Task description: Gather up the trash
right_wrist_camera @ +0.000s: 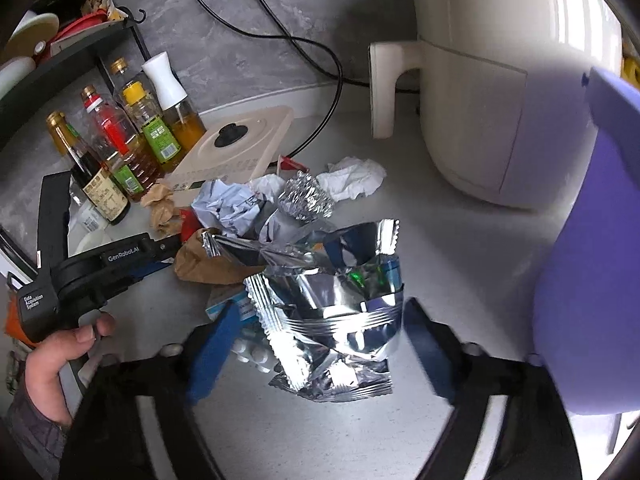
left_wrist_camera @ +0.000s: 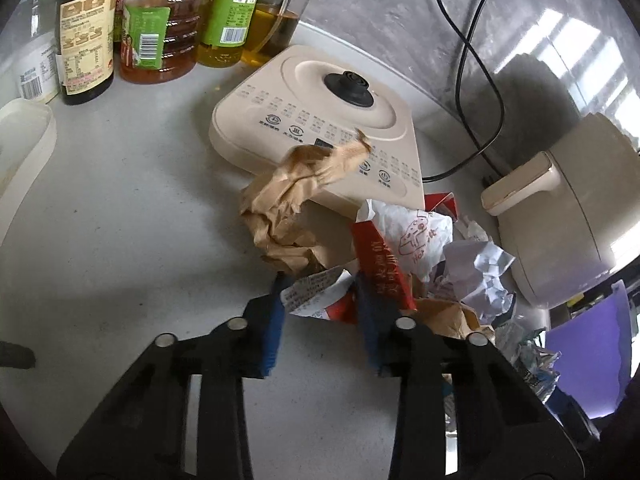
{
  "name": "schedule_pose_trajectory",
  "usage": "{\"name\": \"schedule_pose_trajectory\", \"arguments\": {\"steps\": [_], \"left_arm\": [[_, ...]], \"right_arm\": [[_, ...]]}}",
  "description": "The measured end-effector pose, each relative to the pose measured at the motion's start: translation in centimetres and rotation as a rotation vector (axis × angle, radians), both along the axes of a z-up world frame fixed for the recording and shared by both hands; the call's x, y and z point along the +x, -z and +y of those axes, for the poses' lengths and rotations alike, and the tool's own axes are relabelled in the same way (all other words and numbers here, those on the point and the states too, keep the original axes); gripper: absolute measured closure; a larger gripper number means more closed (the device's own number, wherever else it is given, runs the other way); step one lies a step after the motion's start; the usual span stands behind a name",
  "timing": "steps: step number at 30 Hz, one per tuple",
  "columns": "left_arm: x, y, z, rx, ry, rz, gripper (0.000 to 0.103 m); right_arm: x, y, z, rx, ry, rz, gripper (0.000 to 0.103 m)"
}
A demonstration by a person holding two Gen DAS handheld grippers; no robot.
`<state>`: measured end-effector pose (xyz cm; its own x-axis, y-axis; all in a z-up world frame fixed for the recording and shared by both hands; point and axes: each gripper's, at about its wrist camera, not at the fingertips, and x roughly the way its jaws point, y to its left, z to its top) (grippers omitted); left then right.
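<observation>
Trash pile: crumpled wrappers are heaped on the grey worktop (left_wrist_camera: pixel 120 208), between the cream heating base (left_wrist_camera: pixel 320 128) and the air fryer (right_wrist_camera: pixel 492 92), so that both tools can reach it from one side.
Left tool (left_wrist_camera: pixel 320 288): its blue pads are set apart around a printed paper scrap (left_wrist_camera: pixel 312 292); the scrap is seen between them, but whether it is already pinched cannot be told.
Red carton (left_wrist_camera: pixel 380 264): it is propped upright against the right pad of the left tool, touching it, and is judged likely to be dragged along.
Brown paper (left_wrist_camera: pixel 288 208): a crumpled bag is leaned on the front edge of the heating base, just beyond the left tool.
Right tool (right_wrist_camera: pixel 316 340): the pads are spread wide and nothing is gripped; they are held on either side of the silver foil packet (right_wrist_camera: pixel 332 320), which is judged to be the next piece to be taken.
Blister pack (right_wrist_camera: pixel 256 354): white tablets are seen under the packet's left edge, near the left pad of the right tool, so they may be caught with it.
Purple container (right_wrist_camera: pixel 592 264): it is kept close at the right edge, presumably as the receptacle.
Bottles (right_wrist_camera: pixel 120 148): oil and sauce bottles are stood at the back by the rack, apart from the trash.
Risk: thin foil is judged likely to slip or crumple when squeezed.
</observation>
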<state>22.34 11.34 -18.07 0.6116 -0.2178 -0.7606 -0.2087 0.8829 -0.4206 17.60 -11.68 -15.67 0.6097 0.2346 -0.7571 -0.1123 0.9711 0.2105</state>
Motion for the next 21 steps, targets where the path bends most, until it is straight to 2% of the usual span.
{"name": "schedule_pose_trajectory", "arguments": {"steps": [1,2,4,7,16,21], "left_arm": [[-0.2,-0.2,0.1,0.001,0.001,-0.005,0.073],[-0.5,-0.4,0.2,0.003,0.003,-0.012,0.078],[-1.1,-1.1,0.4,0.012,0.011,-0.024,0.083],[-2.3,-1.9,0.9,0.025,0.009,-0.046,0.088],[-4.8,-3.6,1.4,0.061,0.011,-0.097,0.092],[-5.8,-6.0,1.0,0.105,0.013,-0.148,0.092]], "right_arm": [[0.0,0.0,0.0,0.008,-0.003,0.003,0.040],[0.1,0.0,0.0,0.017,-0.007,0.005,0.042],[0.0,-0.1,0.0,0.029,-0.014,-0.002,0.056],[-0.4,-0.4,0.2,0.037,-0.028,-0.012,0.062],[-2.2,-1.2,0.2,0.060,-0.045,-0.046,0.068],[-3.3,-2.2,-0.3,0.067,-0.044,-0.076,0.070]]}}
